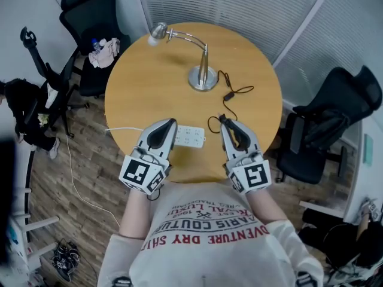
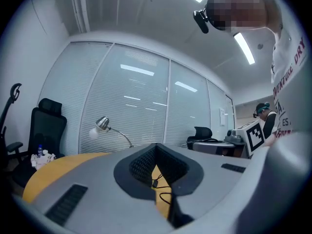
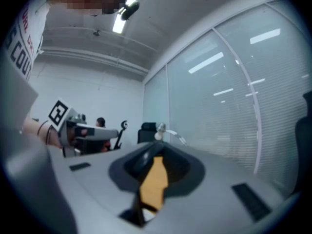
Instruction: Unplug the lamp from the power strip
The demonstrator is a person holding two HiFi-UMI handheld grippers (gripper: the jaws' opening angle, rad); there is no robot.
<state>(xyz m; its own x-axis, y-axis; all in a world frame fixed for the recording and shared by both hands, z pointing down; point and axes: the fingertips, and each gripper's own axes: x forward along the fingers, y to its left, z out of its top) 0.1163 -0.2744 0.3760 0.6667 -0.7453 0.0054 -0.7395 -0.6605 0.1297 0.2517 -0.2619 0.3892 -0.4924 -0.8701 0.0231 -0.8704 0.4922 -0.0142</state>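
The round table [image 1: 137,94] carries everything. The lamp [image 1: 203,78] stands beyond the power strip [image 1: 190,136], well apart from it. The left hand-held gripper [image 1: 169,124] and right hand-held gripper [image 1: 225,122] flank the strip. Both are held level, slightly spread and empty, probably so one can brace while the other pulls. The lamp's black cord [image 1: 239,91] loops toward the strip's right end, and its plug is hidden.

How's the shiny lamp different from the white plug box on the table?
The silver metal desk lamp stands up on a round base; the white plastic power strip lies flat. The lamp trails a black cord; the power strip's white cord runs off the round wooden table. The lamp sits farther from the person than the power strip. Both rest on that table.
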